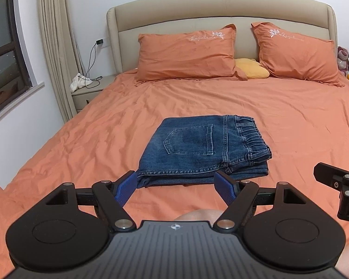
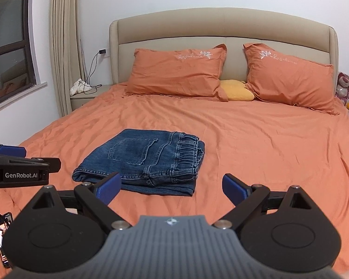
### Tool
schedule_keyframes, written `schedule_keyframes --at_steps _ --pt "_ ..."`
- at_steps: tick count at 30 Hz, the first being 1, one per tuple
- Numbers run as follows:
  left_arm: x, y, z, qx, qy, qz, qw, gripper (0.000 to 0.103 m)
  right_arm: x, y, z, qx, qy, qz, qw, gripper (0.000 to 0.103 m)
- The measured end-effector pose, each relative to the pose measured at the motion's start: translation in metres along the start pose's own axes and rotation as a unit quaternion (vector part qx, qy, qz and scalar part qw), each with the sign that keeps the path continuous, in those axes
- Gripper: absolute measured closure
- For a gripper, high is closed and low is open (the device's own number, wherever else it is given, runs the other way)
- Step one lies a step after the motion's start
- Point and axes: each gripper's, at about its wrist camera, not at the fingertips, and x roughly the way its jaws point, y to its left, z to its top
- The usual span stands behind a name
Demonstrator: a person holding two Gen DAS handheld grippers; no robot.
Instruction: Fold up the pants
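Note:
A pair of blue jeans (image 1: 200,148) lies folded into a compact stack on the orange bed sheet (image 1: 81,144), back pocket up and waistband to the right. My left gripper (image 1: 176,181) hovers open just in front of the stack's near edge, nothing between its blue pads. In the right wrist view the same jeans (image 2: 146,160) sit left of centre. My right gripper (image 2: 172,186) stands open too, near the stack's front right corner, its blue fingers (image 2: 235,188) apart and holding nothing. Each gripper shows at the edge of the other's view.
Two orange pillows (image 1: 186,53) and a yellow cushion (image 1: 251,68) lean on the beige headboard (image 1: 221,7). A bedside table (image 1: 88,93) with a white cloth and a charger cable stands at the left. A phone (image 2: 3,239) lies on the bed's near left. A plush toy (image 2: 343,86) sits far right.

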Motion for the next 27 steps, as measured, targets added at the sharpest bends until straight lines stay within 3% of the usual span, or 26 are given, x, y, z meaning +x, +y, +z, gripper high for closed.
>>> schedule_keyframes --at_steps 27 --pt "-0.002 0.002 0.002 0.0 0.001 -0.002 1.0 0.015 -0.012 0.001 0.003 -0.011 -0.006 -0.002 1.0 0.013"
